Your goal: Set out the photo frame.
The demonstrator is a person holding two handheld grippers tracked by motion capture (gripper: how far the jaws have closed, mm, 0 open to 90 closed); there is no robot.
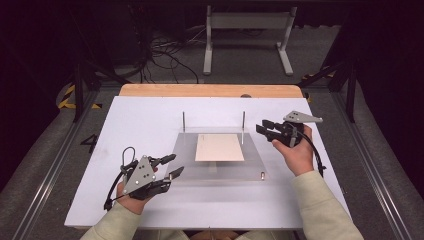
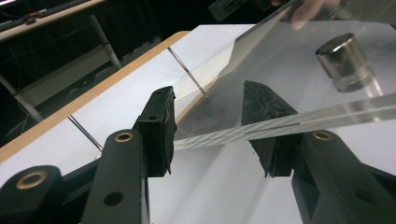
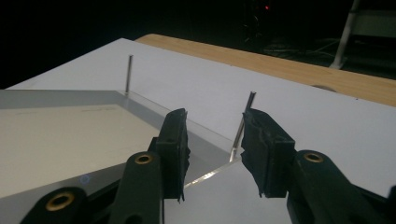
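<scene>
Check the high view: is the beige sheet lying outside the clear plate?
No. The beige sheet lies within the clear plate's outline, between the two upright pins.

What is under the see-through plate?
Under the clear plate lies a tan sheet, showing right through it, with the white table beneath. What lies under the tan sheet is covered.

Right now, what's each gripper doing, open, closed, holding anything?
Left gripper: open, its jaws on either side of the clear acrylic plate's near edge, not clamped.
Right gripper: open, holding nothing, at the plate's far right corner.
</scene>
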